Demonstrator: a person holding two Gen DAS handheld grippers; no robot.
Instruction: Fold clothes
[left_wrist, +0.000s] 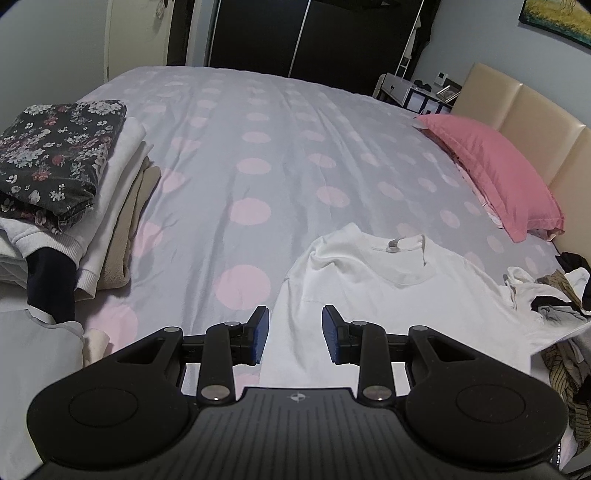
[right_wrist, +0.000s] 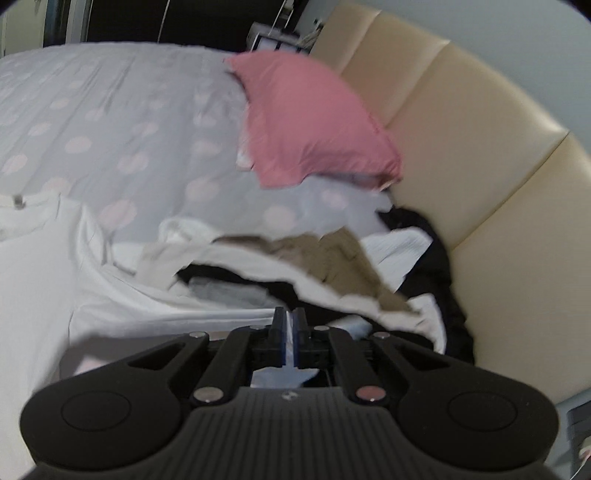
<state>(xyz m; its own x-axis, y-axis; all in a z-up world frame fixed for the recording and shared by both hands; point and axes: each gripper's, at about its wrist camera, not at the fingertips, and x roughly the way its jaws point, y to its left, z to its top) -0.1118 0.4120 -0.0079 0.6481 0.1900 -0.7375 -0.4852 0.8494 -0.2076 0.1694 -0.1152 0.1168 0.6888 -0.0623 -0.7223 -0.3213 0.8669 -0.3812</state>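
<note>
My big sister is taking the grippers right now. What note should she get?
Left gripper: open, holding nothing, hanging over the white T-shirt, near its left edge.
Right gripper: shut on white cloth, seemingly that T-shirt's edge.
Things: T-shirt lies spread on the dotted bedspread, neck toward the far side. Folded stack on the left. Unfolded pile by the headboard, below the pink pillow.
Done: the stack is folded.
Left: fold the T-shirt, then the pile.
</note>
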